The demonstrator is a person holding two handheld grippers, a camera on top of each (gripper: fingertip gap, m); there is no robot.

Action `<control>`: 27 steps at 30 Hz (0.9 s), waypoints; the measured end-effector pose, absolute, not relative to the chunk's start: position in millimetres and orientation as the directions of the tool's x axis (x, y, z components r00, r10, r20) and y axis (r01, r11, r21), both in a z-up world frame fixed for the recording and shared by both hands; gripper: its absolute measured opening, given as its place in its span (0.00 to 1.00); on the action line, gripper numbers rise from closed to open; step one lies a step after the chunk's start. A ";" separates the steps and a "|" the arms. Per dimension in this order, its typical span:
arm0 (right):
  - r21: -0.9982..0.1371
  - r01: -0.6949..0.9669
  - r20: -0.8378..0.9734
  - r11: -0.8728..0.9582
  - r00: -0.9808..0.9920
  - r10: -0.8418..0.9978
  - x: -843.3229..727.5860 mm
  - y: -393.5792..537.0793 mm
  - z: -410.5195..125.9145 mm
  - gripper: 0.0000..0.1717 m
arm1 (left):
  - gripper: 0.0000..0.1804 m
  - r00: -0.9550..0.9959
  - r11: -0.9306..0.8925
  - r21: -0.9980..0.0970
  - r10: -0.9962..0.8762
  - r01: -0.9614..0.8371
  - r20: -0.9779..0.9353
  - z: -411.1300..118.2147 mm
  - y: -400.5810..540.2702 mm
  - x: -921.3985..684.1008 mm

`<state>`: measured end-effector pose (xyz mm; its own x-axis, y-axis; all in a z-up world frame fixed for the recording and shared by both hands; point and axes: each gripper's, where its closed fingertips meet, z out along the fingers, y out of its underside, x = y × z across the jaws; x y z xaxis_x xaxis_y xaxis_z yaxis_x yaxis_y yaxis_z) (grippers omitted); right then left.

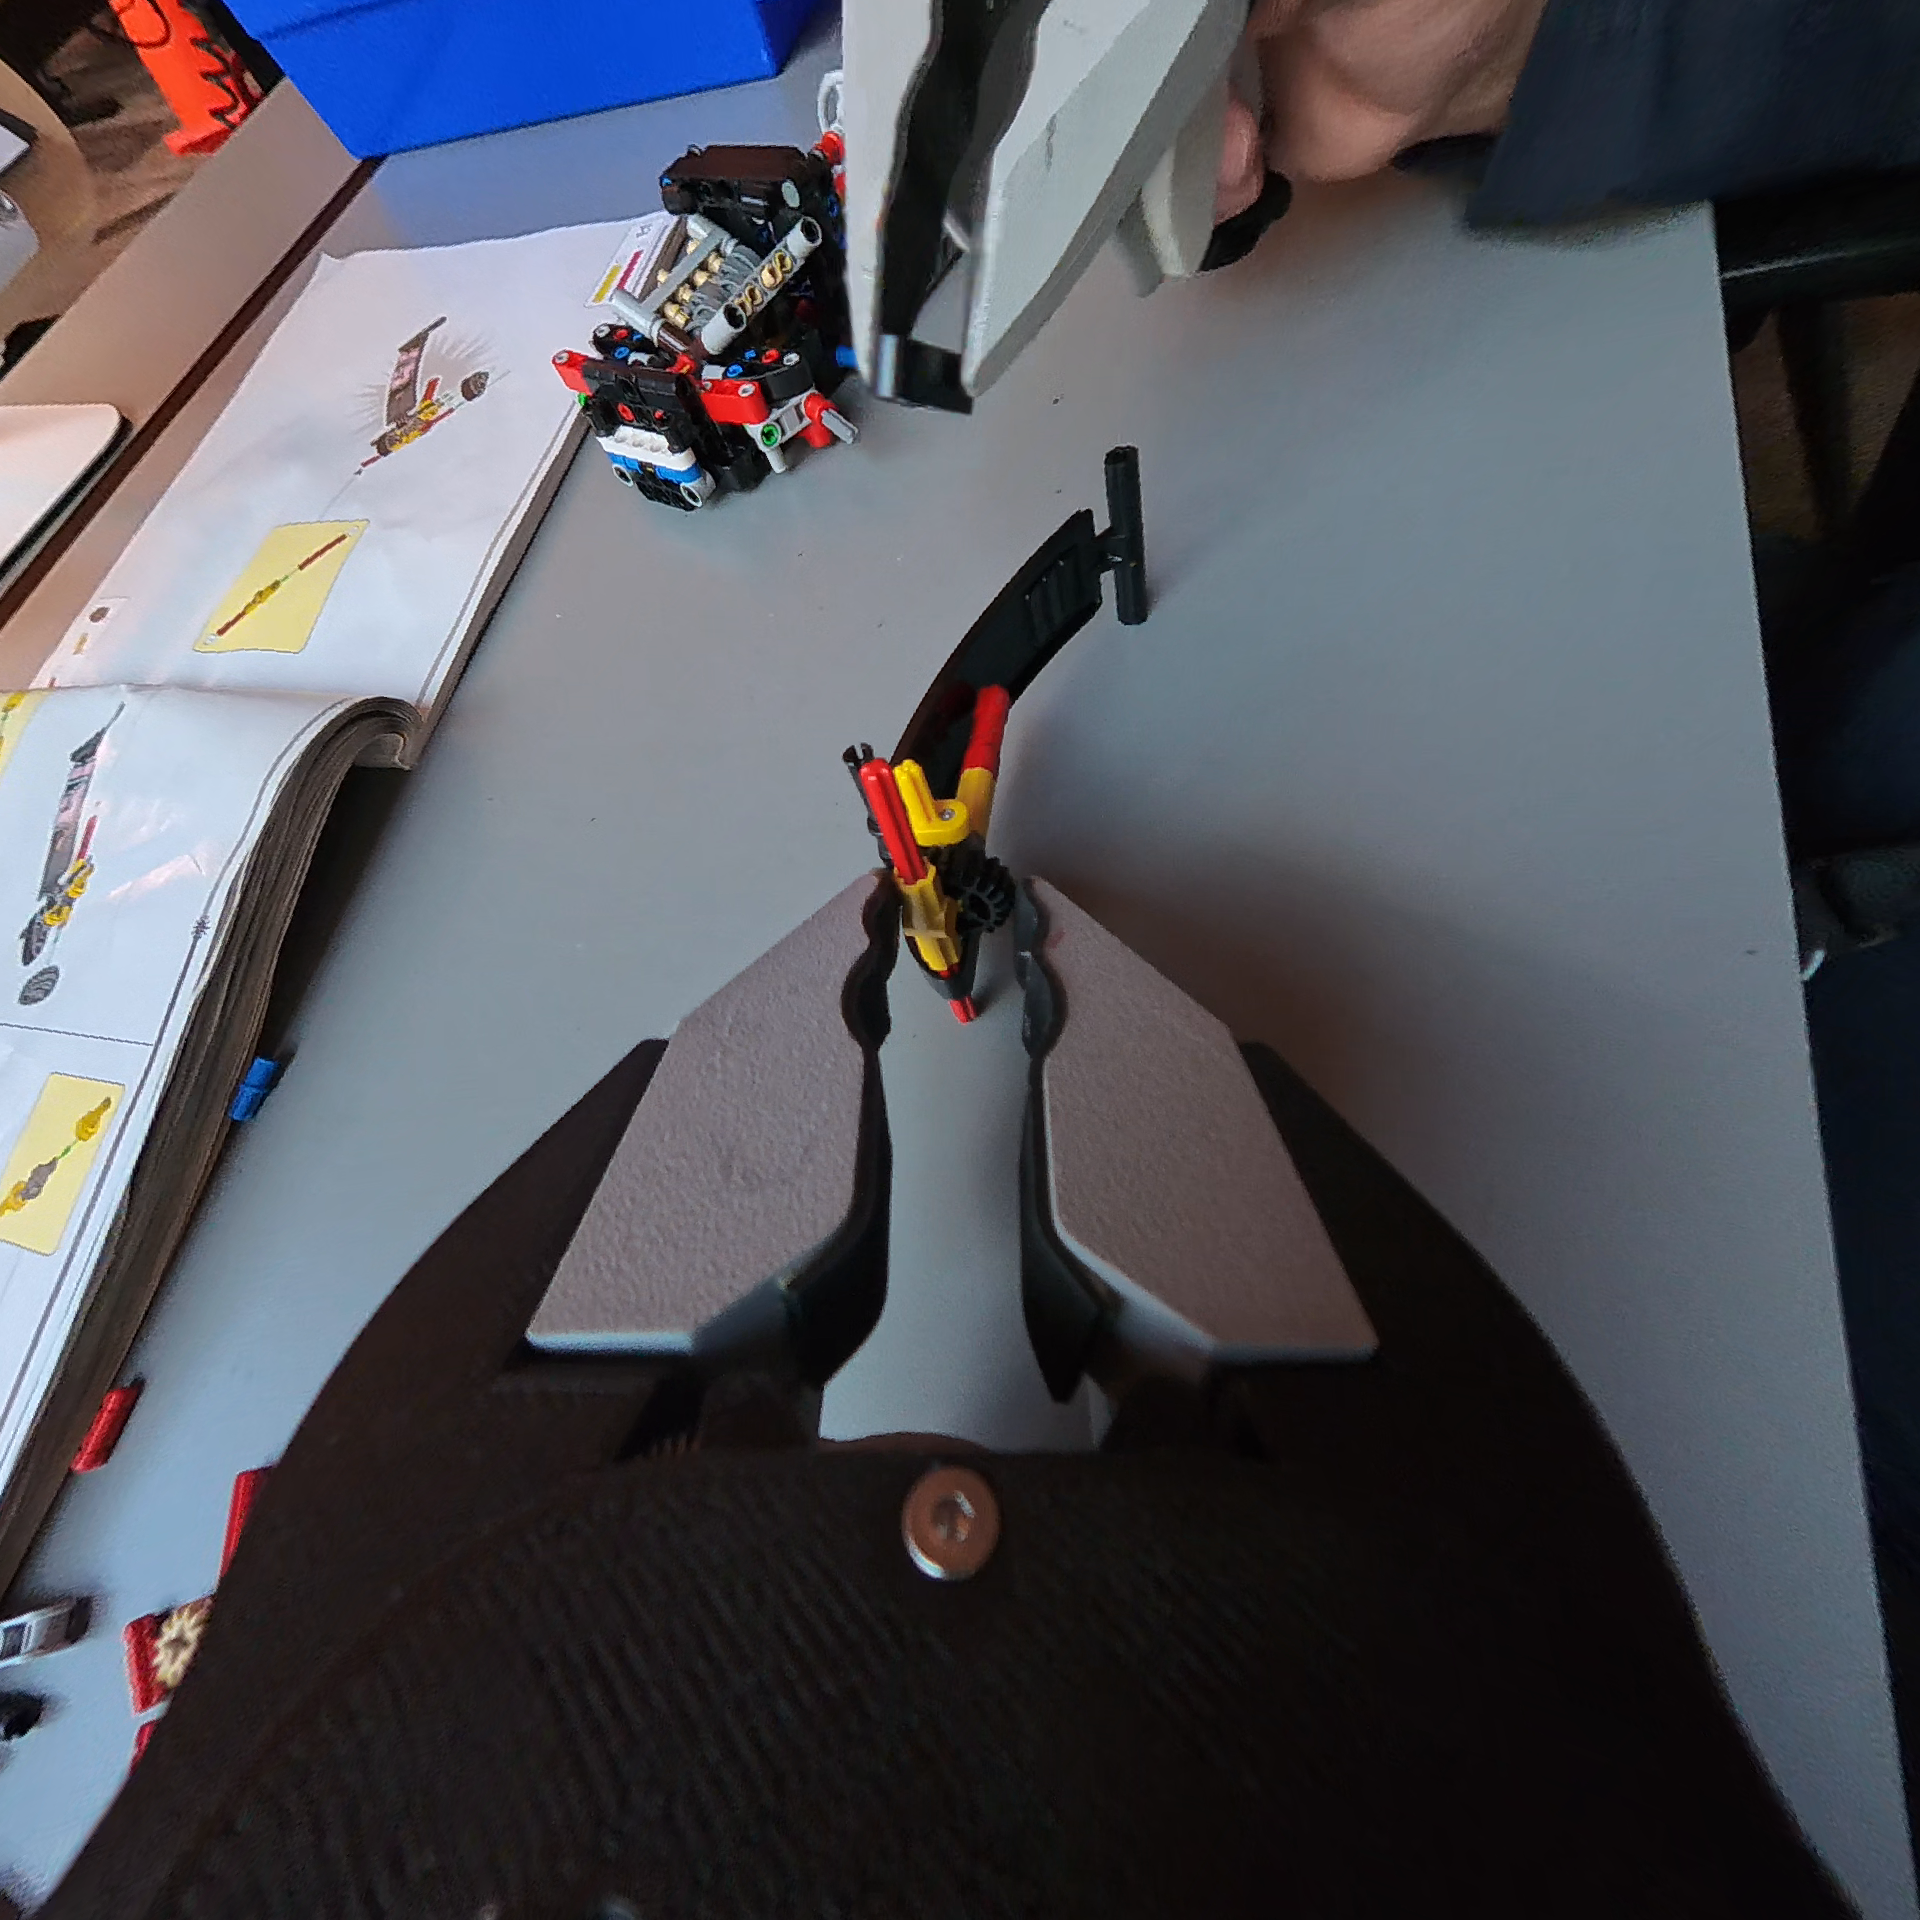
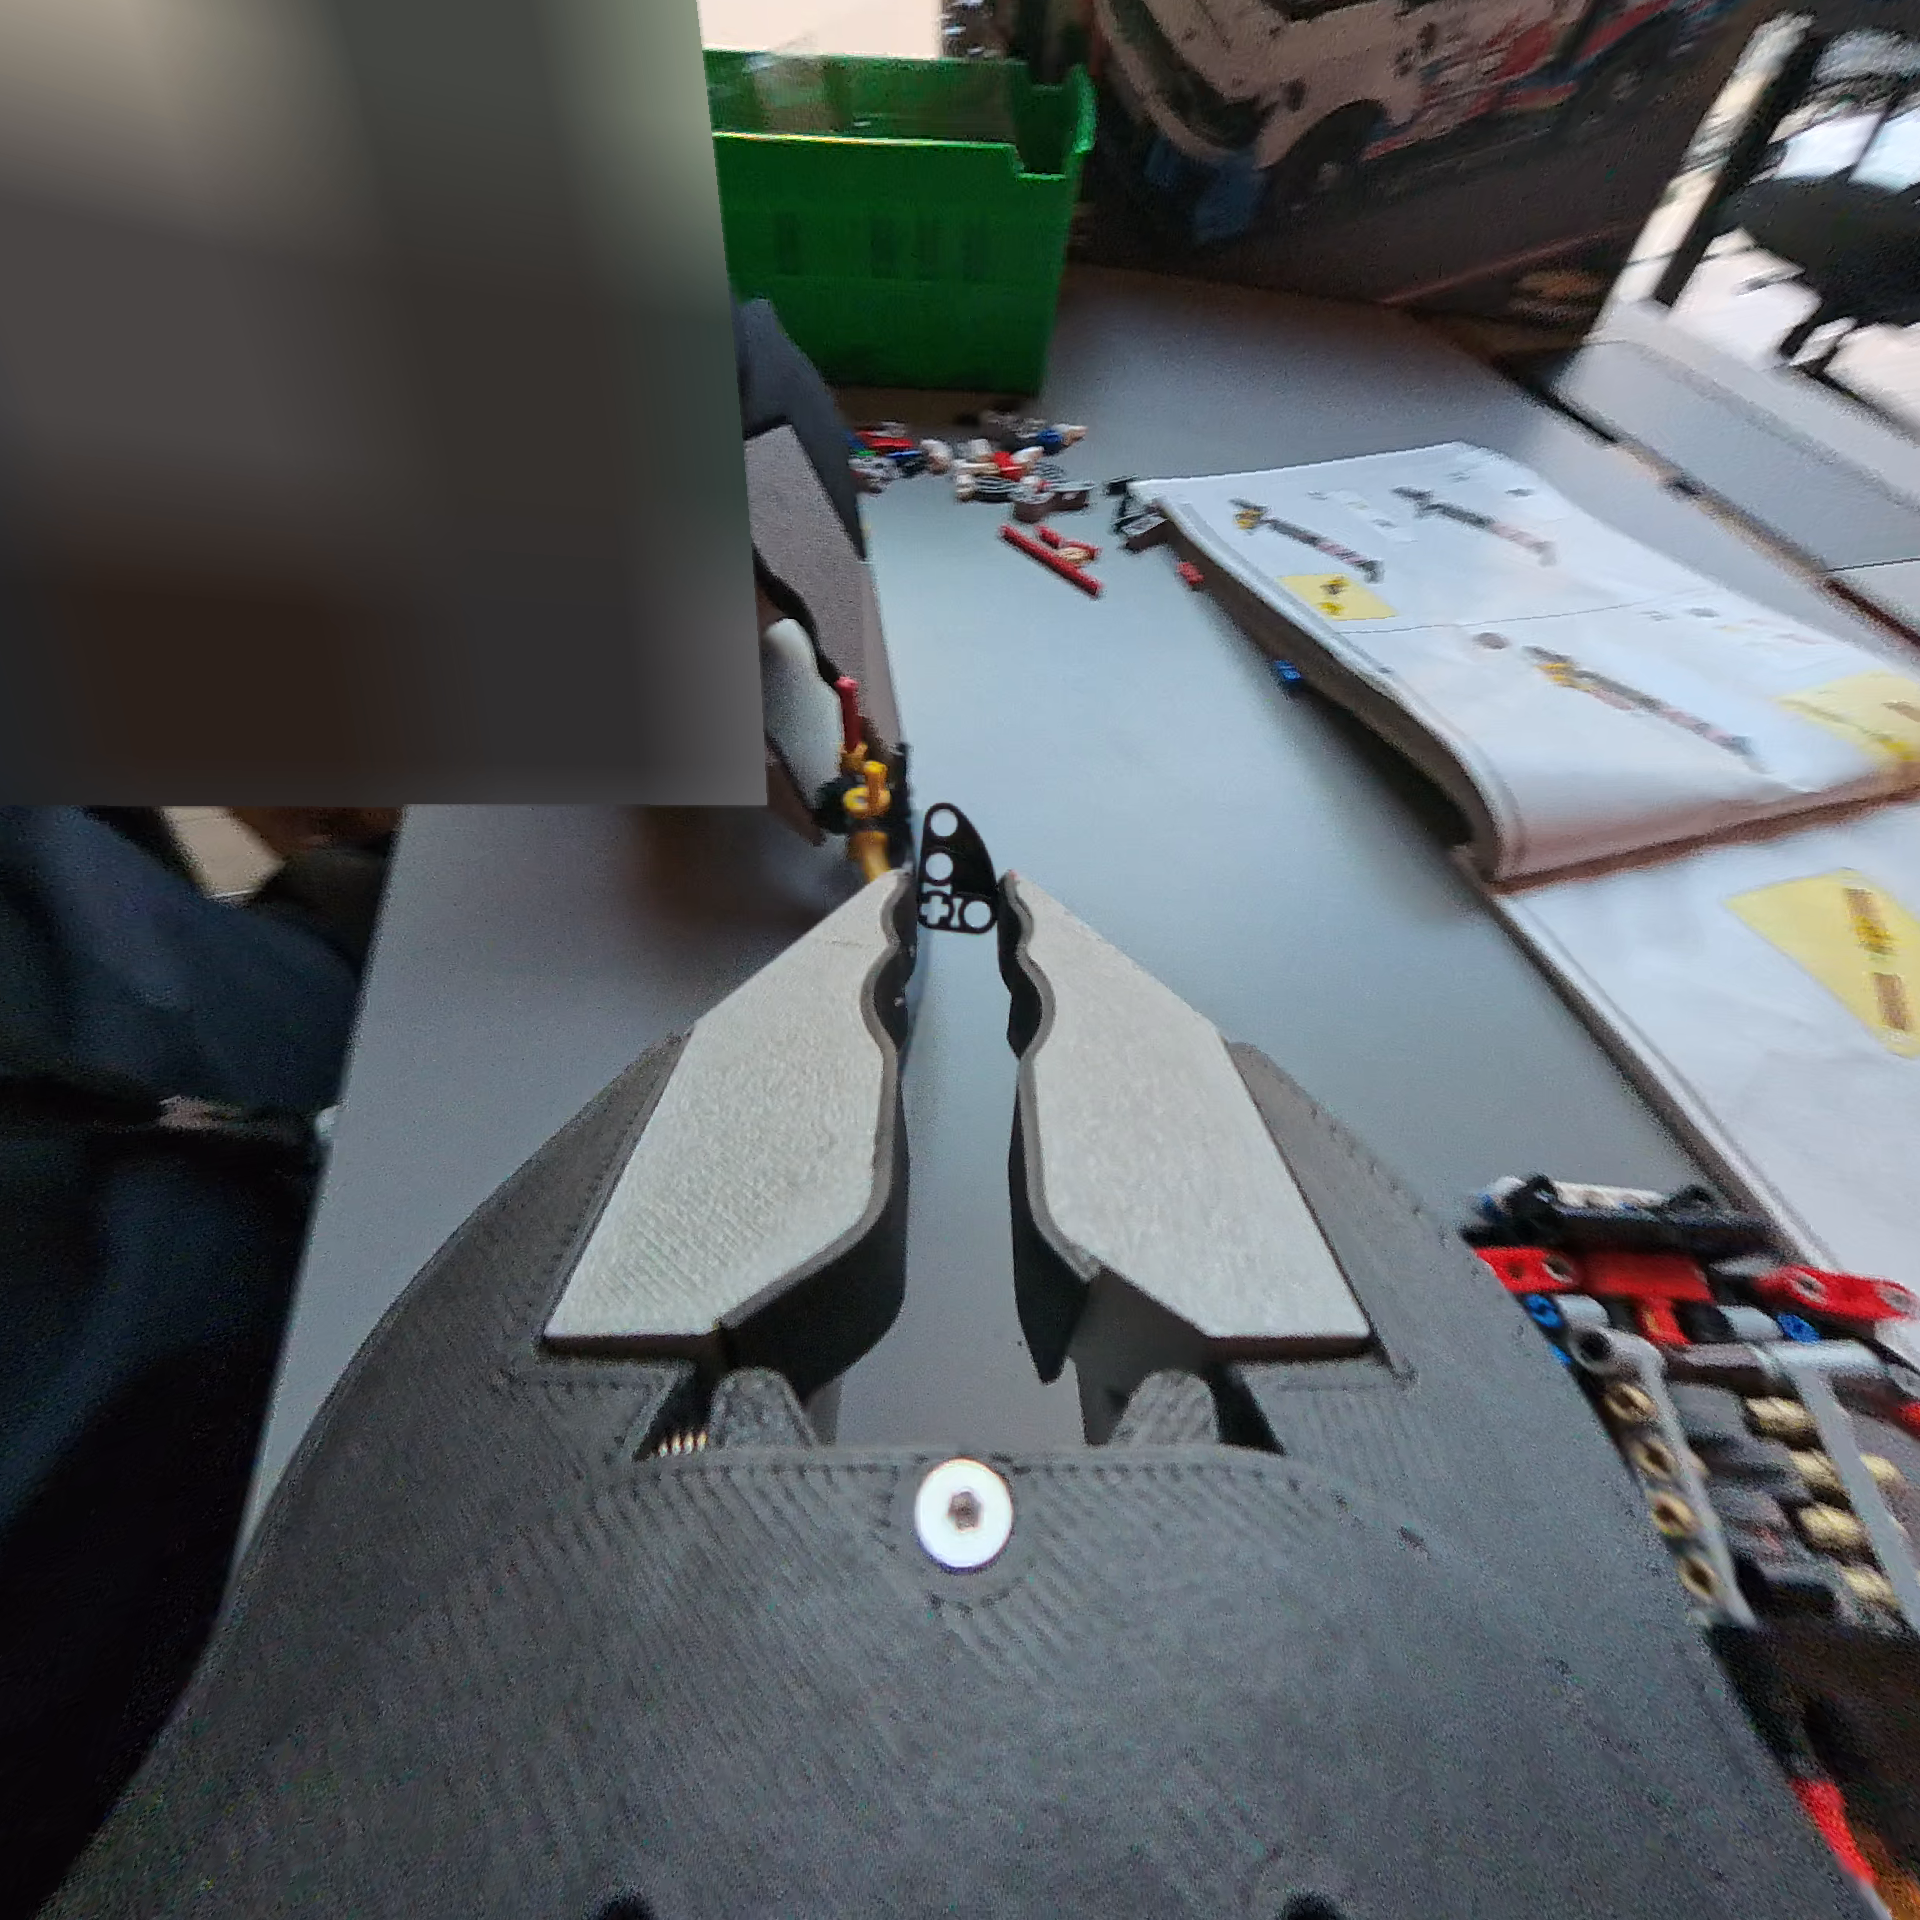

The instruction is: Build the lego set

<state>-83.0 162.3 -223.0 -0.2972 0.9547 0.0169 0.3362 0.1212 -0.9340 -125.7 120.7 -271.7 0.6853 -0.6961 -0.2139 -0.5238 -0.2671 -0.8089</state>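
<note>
Left wrist view: the open instruction book (image 1: 208,582) lies leftmost, and right of it the left gripper (image 1: 951,914) clamps a red-and-yellow axle assembly (image 1: 935,852) — upright, seemingly presented for joining. Farther right of the book, the right gripper (image 2: 956,894) pinches a small black holed plate (image 2: 951,873).

Grey table (image 1: 1351,727); green bin (image 2: 894,239); blue box (image 1: 499,52).

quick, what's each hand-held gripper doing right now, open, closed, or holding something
Left hand-held gripper: closed on the red, yellow and black brick assembly.
Right hand-held gripper: closed on a small black plate with holes.
</note>
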 end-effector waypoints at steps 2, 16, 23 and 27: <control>-0.917 0.385 -0.054 0.106 -0.383 0.922 -85.0 153.1 -222.7 0.07 | 0.11 0.686 -0.274 -0.810 -0.698 -0.519 -0.204 -271.9 120.7 -125.7; -0.663 0.602 -0.007 0.445 -0.599 0.801 -132.3 125.5 -219.4 0.07 | 0.11 0.686 -0.283 -0.808 -0.702 -0.516 -0.192 -272.9 120.7 -125.6; -0.629 0.624 -0.018 0.464 -0.608 0.794 -133.2 121.0 -225.4 0.07 | 0.11 0.658 -0.273 -0.735 -0.692 -0.620 -0.298 -285.6 121.1 -125.1; -0.645 0.617 -0.019 0.451 -0.603 0.798 -131.5 117.5 -221.8 0.07 | 0.11 0.674 -0.272 -0.766 -0.688 -0.583 -0.269 -279.8 121.4 -126.0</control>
